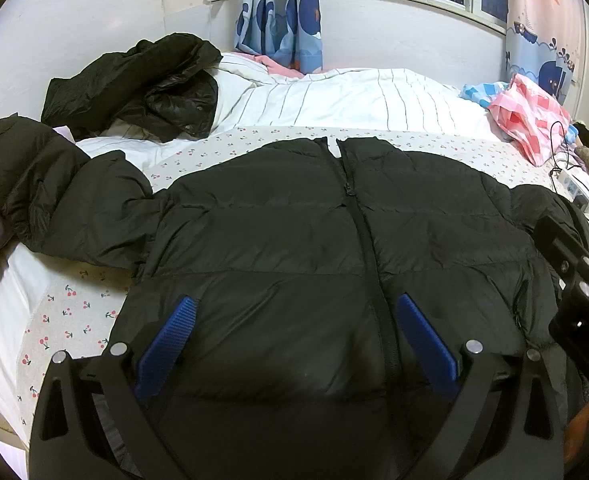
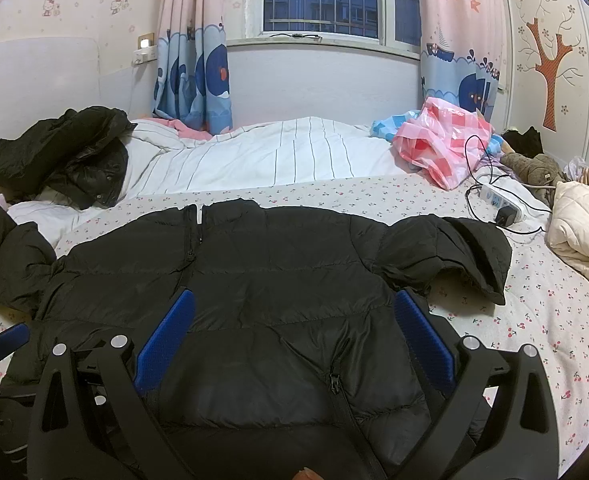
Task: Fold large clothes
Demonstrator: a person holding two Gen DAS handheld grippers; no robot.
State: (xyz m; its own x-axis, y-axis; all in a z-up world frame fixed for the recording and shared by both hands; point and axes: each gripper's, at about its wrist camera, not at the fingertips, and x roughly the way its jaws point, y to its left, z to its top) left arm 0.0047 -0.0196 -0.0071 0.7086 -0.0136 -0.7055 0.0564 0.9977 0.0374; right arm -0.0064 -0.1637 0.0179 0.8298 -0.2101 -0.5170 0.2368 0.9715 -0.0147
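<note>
Task status: early. The black puffer jacket [image 1: 294,240] is lying front-up and spread flat on the bed [image 1: 74,312], zipper [image 1: 368,248] closed and running away from the cameras toward the collar. No fold is showing in the body yet. The sleeve on the left side of the jacket [image 1: 66,200] is trailing outward toward the edge of the bed, unfolded. The sleeve on the right side [image 2: 446,256] is lying bunched and partly doubled over beside the jacket body, not tucked onto it. Judging from this, both sleeve folds and the body fold are still remaining.

A second dark jacket [image 1: 142,88] is sitting crumpled on the striped duvet [image 1: 334,100] beyond the puffer jacket, untouched; a cream quilted garment [image 2: 582,224] is lying beyond the right sleeve. These look like later work, though that is a judgement.

Pose: the left gripper [image 1: 294,340] is hovering over the hem end of the jacket, to the left of the zipper, pointing along the jacket toward the collar. Its blue fingers [image 1: 170,344] are standing wide apart and are holding nothing. The right gripper [image 2: 292,336] is hovering over the hem end on the right panel, near the pocket zipper [image 2: 336,384], aimed the same way. Its fingers [image 2: 422,340] are also spread wide, with no cloth between them. The two grippers are working side by side, close together; whether either is touching the fabric cannot be told.
</note>
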